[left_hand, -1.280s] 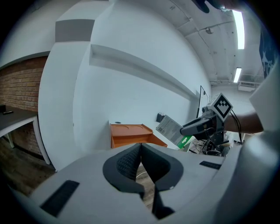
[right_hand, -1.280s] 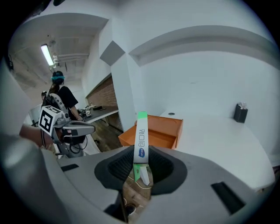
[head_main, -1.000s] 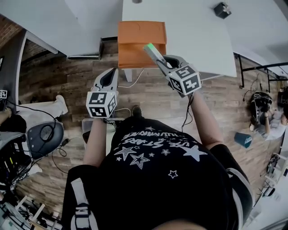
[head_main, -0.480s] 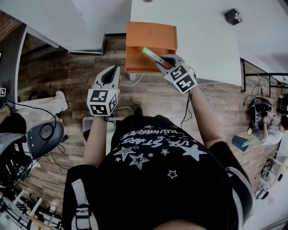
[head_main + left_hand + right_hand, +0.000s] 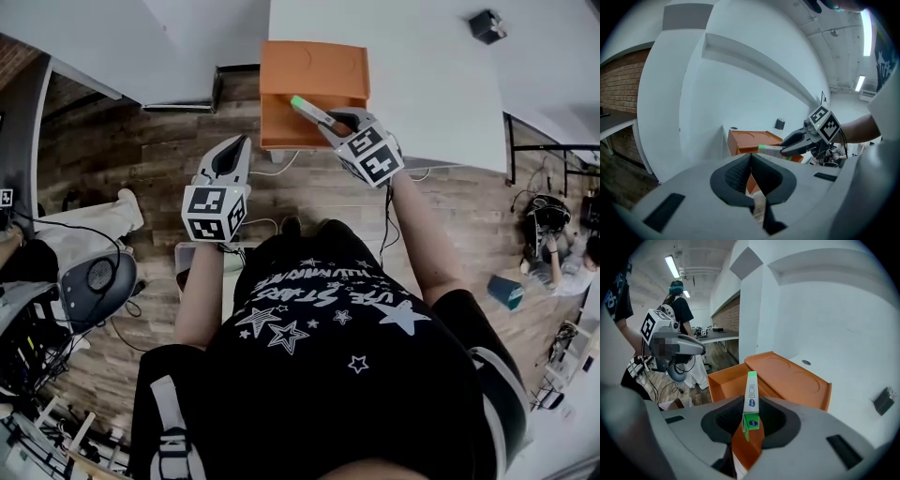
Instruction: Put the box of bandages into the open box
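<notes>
Hardly shifted since a second ago, the left gripper (image 5: pixel 236 146) hangs closed and empty above the floor (image 5: pixel 122 150), while the right gripper (image 5: pixel 325 116), clamped on the box of bandages (image 5: pixel 304 106), has carried it further over the orange open box (image 5: pixel 281 131), leaving only lowering and release

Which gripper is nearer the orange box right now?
Right. The right gripper, shut on the bandage box, is over the orange box; the left gripper, shut and empty, hangs over the floor to its left.

Right gripper (image 5: pixel 325 116) with box of bandages (image 5: pixel 301 104), now farther forward over the orange box (image 5: pixel 281 131).
</notes>
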A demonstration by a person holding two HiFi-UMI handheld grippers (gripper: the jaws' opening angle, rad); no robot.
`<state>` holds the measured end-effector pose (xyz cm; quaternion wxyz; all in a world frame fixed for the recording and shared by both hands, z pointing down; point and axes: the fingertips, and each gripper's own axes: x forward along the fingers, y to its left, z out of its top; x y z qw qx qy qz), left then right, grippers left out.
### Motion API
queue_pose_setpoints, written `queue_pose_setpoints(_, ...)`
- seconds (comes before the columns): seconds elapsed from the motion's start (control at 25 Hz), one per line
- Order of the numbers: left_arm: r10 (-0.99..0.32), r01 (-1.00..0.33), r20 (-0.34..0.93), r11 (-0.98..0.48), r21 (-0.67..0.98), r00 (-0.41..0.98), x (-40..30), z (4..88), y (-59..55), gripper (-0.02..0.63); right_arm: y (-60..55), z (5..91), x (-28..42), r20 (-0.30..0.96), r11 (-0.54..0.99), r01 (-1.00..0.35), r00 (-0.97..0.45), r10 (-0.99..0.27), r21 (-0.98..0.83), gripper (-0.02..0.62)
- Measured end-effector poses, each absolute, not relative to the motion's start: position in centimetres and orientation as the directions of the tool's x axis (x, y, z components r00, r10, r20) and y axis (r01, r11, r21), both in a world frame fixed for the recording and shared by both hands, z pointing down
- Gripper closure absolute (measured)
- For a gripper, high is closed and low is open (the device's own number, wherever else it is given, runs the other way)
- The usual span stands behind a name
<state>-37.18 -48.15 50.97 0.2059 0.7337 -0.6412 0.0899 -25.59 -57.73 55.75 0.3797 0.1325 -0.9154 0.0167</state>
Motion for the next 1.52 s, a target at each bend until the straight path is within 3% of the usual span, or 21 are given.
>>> queue_pose_setpoints(0.44, -0.895, -0.979, 0.415, -0.091, 0.183, 0.161, -35.0, 51.3, -48.3, 0.586, -57.9, 55.2, -23.5, 0.648, 0.956, -0.290, -0.721, -0.245, 0.038, 0.480)
queue_pose_setpoints(0.96, -0.899, -0.977, 0.398, -0.122, 0.173, 0.182, -27.7, 49.3, -42.9, 0.586, -53.5, 50.7, -14.6, 0.506, 0.872, -0.489, -0.754, -0.419, -0.008, 0.482)
queue_pose_setpoints(1.32, -0.907, -0.978, 0.376, -0.146, 0.148, 0.192, -21.3, 46.9, -36.6, 0.586, -46.8, 48.3, -8.4, 0.476, 0.874, -0.485, -0.777, -0.412, -0.037, 0.482)
queue_pose_setpoints(1.52, -0.911, -0.978, 0.363, -0.156, 0.136, 0.196, -19.2, 45.8, -33.4, 0.586, -43.6, 47.3, -6.4, 0.462, 0.872, -0.488, -0.783, -0.418, -0.038, 0.512)
